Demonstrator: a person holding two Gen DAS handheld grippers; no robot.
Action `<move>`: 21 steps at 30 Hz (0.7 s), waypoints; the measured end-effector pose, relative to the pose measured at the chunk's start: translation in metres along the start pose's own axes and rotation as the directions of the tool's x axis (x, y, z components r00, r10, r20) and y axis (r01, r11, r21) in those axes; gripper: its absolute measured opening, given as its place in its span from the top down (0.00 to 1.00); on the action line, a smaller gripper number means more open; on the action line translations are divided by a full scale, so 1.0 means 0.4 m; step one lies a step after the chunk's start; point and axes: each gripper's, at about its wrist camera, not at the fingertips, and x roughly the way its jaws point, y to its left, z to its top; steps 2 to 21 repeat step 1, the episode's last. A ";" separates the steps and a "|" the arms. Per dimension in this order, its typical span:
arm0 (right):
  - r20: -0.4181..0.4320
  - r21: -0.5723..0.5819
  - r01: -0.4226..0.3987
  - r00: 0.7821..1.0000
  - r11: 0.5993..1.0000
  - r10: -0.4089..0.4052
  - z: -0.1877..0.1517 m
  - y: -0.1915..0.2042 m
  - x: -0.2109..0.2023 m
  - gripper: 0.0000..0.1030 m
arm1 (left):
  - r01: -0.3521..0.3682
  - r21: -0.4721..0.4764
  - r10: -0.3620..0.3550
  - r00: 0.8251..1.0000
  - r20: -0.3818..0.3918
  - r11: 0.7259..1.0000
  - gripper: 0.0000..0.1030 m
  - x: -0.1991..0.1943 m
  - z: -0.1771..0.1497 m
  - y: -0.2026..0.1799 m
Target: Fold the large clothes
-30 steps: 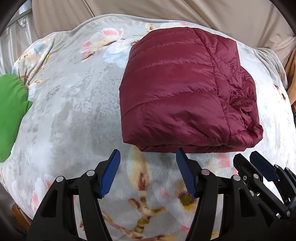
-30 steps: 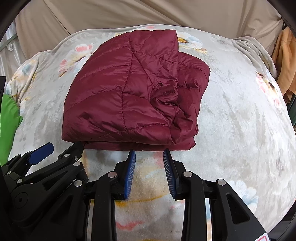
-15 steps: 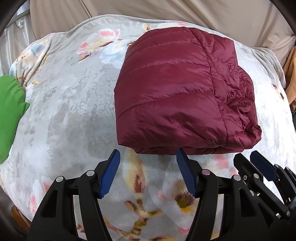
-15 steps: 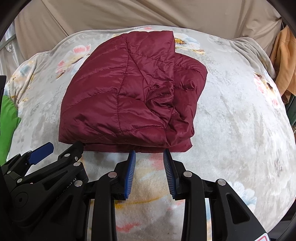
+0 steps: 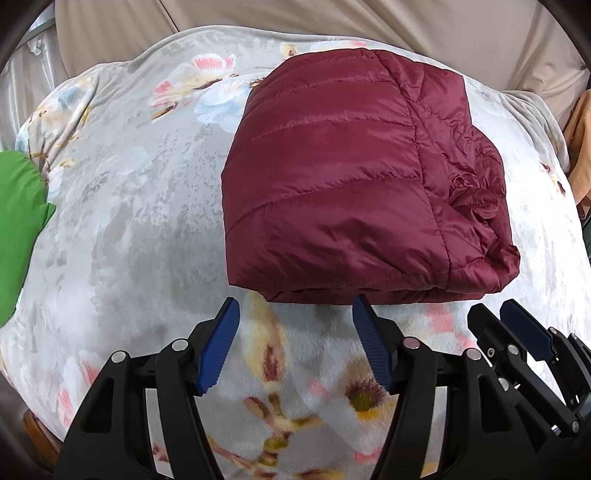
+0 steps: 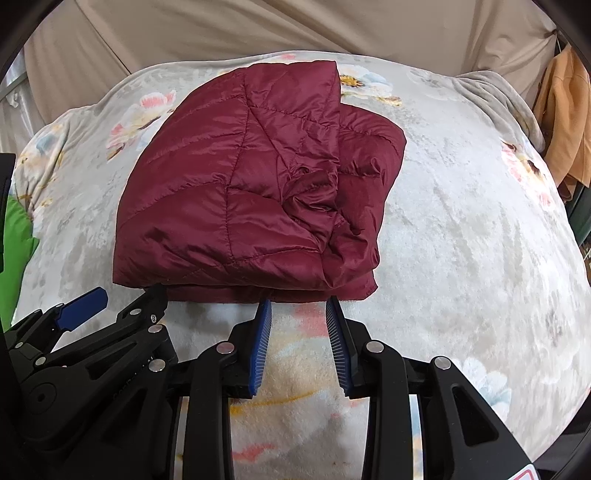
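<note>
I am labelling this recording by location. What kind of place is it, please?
Probably a bedroom at home, though no wall or furniture shows clearly. A folded maroon puffer jacket lies on a fleecy floral blanket spread over a padded surface like a bed, beige fabric hangs behind, and an orange garment hangs beside it.

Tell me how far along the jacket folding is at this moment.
Done: the maroon puffer jacket lies folded into a compact bundle on the floral blanket. In hand: nothing; the left gripper and right gripper are open, empty, just short of its near edge. Left: possibly tidying its rumpled right side.
</note>
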 end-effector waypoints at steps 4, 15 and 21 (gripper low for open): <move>0.000 0.000 -0.001 1.000 1.000 0.001 0.000 0.000 0.000 0.69 | 0.001 -0.001 -0.001 1.000 0.000 1.000 0.41 0.000 -0.001 0.000; 0.000 0.000 -0.001 1.000 1.000 0.001 0.000 0.000 0.000 0.69 | 0.001 -0.001 -0.001 1.000 0.000 1.000 0.41 0.000 -0.001 0.000; 0.000 0.000 -0.001 1.000 1.000 0.001 0.000 0.000 0.000 0.69 | 0.001 -0.001 -0.001 1.000 0.000 1.000 0.41 0.000 -0.001 0.000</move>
